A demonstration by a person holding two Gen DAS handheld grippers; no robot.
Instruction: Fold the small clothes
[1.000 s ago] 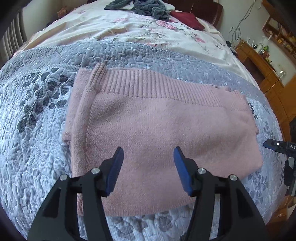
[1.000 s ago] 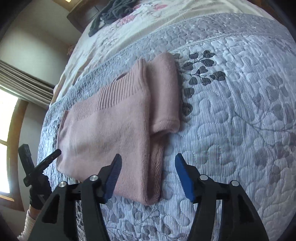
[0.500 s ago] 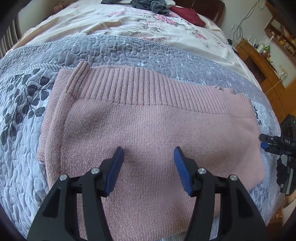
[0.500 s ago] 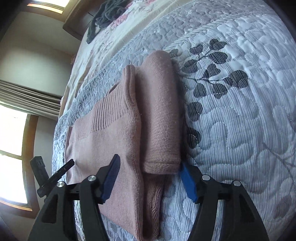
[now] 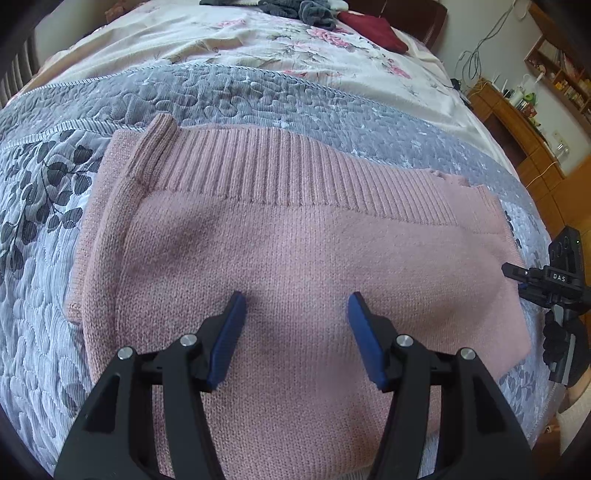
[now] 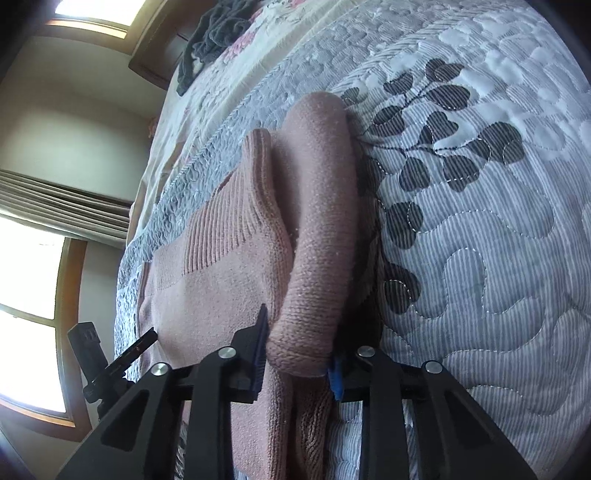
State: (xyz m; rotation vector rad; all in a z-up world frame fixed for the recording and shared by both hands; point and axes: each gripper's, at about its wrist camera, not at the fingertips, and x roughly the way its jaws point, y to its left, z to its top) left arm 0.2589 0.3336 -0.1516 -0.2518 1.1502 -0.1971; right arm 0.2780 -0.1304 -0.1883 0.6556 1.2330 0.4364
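Observation:
A pink knitted sweater (image 5: 295,240) lies flat on the grey quilted bedspread (image 5: 37,221), ribbed hem towards the far side. Its sleeve (image 6: 317,229) is folded along one side edge. My left gripper (image 5: 295,321) hovers open over the sweater's near middle, nothing between its blue pads. The sleeve's cuff end fills the gap of my right gripper (image 6: 297,354), whose jaws have closed in on it at the sweater's corner. That right gripper (image 5: 546,280) also shows at the sweater's right edge in the left wrist view. The left gripper (image 6: 122,354) appears at the lower left of the right wrist view.
A floral sheet (image 5: 258,44) covers the far half of the bed, with dark grey clothes (image 5: 303,9) and a maroon item (image 5: 373,26) near the headboard. Wooden furniture (image 5: 517,122) stands to the right of the bed. A window (image 6: 26,295) is beside the bed.
Both grippers came down closer to the sweater. The right gripper slid onto the folded sleeve's cuff and narrowed its jaws on it. The left stayed open.

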